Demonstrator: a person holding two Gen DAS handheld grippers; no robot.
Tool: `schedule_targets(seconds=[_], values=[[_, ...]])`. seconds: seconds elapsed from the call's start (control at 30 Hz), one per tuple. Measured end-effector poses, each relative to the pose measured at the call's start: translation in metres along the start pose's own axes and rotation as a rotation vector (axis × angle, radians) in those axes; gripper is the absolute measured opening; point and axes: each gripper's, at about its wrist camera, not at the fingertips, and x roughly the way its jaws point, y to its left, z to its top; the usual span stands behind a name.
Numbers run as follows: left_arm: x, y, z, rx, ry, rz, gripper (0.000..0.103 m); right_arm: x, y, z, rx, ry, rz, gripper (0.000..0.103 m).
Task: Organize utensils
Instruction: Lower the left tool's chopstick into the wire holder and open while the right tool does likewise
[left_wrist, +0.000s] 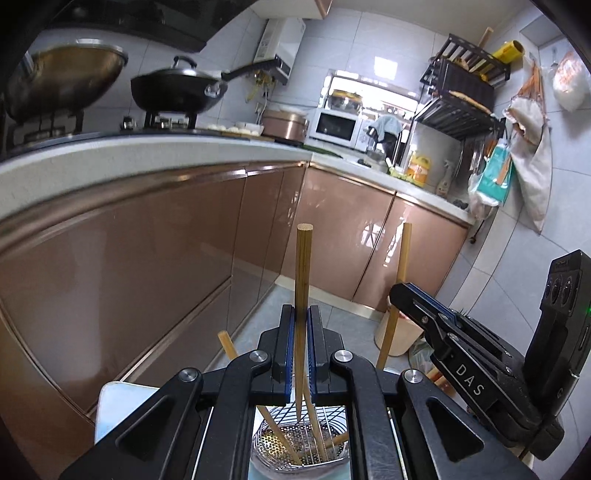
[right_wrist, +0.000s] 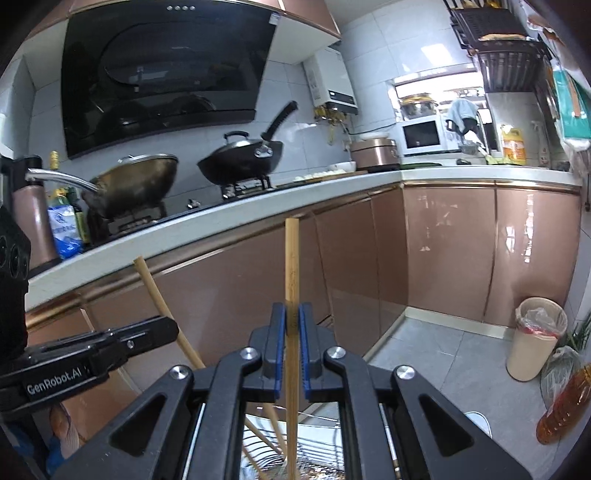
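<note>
Clamping a bamboo chopstick (left_wrist: 303, 280) between its blue pads, the left gripper (left_wrist: 302, 317) holds the stick nearly upright, its lower end dropping into a perforated metal drainer basket (left_wrist: 273, 443) that the gripper's body mostly hides. Other chopsticks (left_wrist: 317, 428) lean inside the basket, their tops cut off by the linkage. The right gripper (right_wrist: 292, 325) is likewise closed on a second chopstick (right_wrist: 291, 266), also upright; its bottom end runs out of the frame, so where it rests cannot be told. In the right wrist view only a blurred sliver of the basket shows. Behind both stand brown cabinet doors (right_wrist: 447, 251) and a black wok (left_wrist: 177, 88) on the stove.
</note>
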Motion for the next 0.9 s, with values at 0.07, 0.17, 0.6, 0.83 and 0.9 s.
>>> schedule_targets(seconds=[0.07,0.17,0.6,0.83,0.9], values=[[0.008,0.001,-0.007,0.003,0.012,0.002,0.006,0.007,-0.003,-0.009,-0.007,-0.002,-0.019,0.007],[0.019,-0.001,-0.016,0.019,0.031,0.012,0.006,0.014,-0.006,-0.018,-0.013,-0.006,-0.045,0.007],[0.027,0.006,-0.037,0.019,0.080,0.027,0.006,0.020,0.000,-0.052,-0.080,-0.025,-0.085,0.007],[0.029,0.012,-0.042,0.001,0.102,0.034,0.006,0.019,0.007,-0.069,-0.141,-0.017,-0.089,0.007],[0.028,0.013,-0.044,-0.001,0.107,0.035,0.006,0.018,0.005,-0.074,-0.140,-0.008,-0.084,0.007]])
